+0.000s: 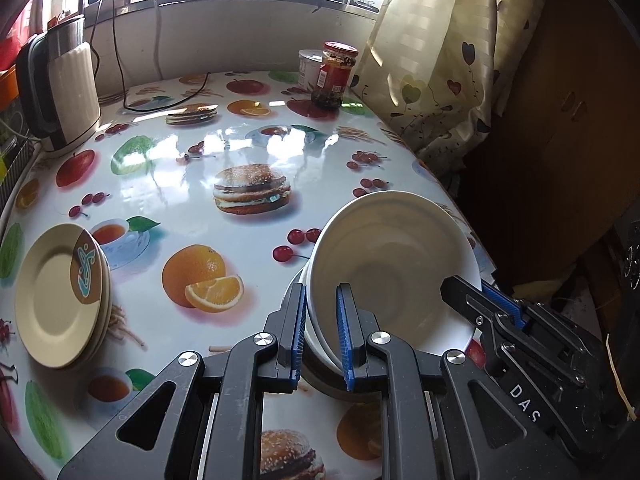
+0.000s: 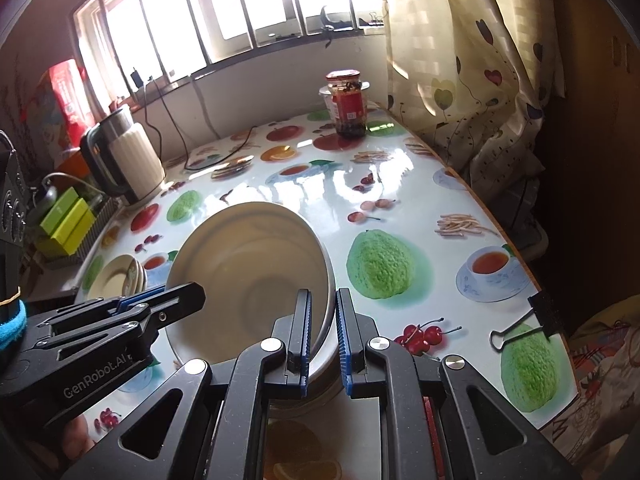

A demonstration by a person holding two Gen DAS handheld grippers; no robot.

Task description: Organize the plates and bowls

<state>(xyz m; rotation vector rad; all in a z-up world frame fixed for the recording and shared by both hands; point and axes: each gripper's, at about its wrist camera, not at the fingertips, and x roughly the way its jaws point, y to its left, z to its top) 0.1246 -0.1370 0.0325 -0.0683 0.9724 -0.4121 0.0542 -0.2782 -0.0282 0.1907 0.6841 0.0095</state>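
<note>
Bowls (image 1: 394, 264) stacked, tilted above the counter (image 1: 240, 140); I'm clamping the left hand-held gripper (image 1: 320, 334) on their near-left rim, the right hand-held gripper (image 2: 322, 336) pinching the opposite rim.

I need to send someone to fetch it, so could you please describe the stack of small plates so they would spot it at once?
Start at the table with the fruit-and-burger printed cover. From the white kettle by the window, come along that side towards the near edge. The stack of small plates sits there: flat, cream, with a brown and blue patch on the rim, unlike the plain white bowls.
</note>
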